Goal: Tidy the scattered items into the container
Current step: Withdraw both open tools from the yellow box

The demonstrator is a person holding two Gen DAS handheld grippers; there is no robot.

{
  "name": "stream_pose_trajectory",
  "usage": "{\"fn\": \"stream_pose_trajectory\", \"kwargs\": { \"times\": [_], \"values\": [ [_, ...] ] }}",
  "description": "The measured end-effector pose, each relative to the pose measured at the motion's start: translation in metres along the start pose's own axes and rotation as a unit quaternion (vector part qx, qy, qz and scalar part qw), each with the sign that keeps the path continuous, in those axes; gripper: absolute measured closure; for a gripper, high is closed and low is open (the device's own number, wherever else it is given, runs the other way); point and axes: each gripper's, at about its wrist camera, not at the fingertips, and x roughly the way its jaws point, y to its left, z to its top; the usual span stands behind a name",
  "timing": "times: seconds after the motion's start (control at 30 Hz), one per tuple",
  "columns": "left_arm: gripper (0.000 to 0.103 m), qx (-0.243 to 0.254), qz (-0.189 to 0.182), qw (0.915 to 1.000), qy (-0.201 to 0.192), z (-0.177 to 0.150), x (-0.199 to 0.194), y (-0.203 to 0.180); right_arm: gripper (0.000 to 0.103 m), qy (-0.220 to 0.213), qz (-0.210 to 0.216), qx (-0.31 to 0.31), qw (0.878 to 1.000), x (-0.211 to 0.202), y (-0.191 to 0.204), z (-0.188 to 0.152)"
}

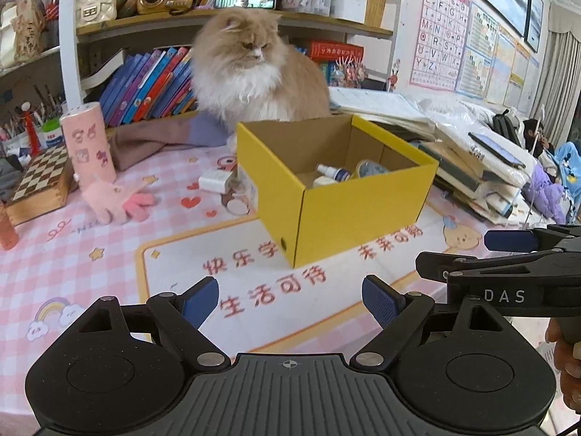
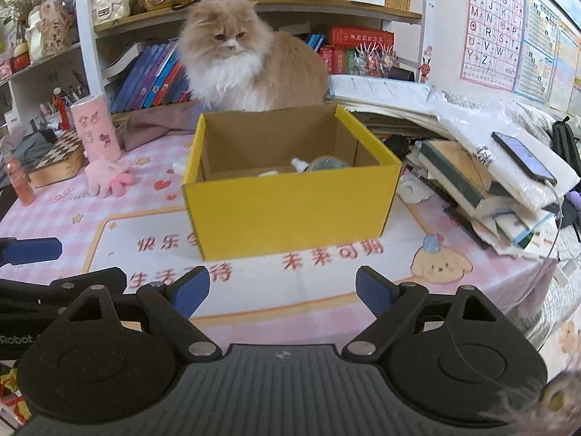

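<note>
A yellow cardboard box [image 1: 337, 203] stands open on the pink tablecloth, also in the right wrist view [image 2: 290, 210]. Inside lie a small white bottle [image 1: 332, 172] and a roll of tape [image 1: 370, 169]. Left of the box sit a white charger [image 1: 214, 181], a clear tape roll [image 1: 238, 206] and a pink plush toy [image 1: 116, 200]. My left gripper [image 1: 290, 301] hangs open and empty in front of the box. My right gripper [image 2: 281, 290] is open and empty too, and it appears side-on at the right of the left wrist view [image 1: 454, 250].
A fluffy cat [image 1: 254, 69] sits just behind the box. A pink cylinder [image 1: 89, 141] and a chessboard box [image 1: 40, 178] stand at the left. At the right, books [image 2: 483, 189] are piled with a phone [image 2: 524, 158] on top. Shelves [image 1: 232, 23] line the back.
</note>
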Motion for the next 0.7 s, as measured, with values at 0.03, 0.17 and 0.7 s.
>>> {"fn": "stream_pose_trajectory", "kwargs": {
  "times": [0.03, 0.17, 0.7],
  "values": [
    [0.014, 0.000, 0.001, 1.0000, 0.002, -0.002, -0.002, 0.002, 0.015, 0.002, 0.001, -0.001, 1.000, -0.001, 0.004, -0.002],
    [0.014, 0.000, 0.003, 1.0000, 0.005, -0.010, -0.011, 0.011, 0.015, 0.009, 0.005, 0.000, 1.000, -0.007, 0.018, -0.010],
    [0.014, -0.018, 0.015, 0.9994, 0.024, -0.037, -0.038, 0.047, 0.015, 0.033, 0.020, -0.004, 0.999, -0.018, 0.066, -0.032]
  ]
}}
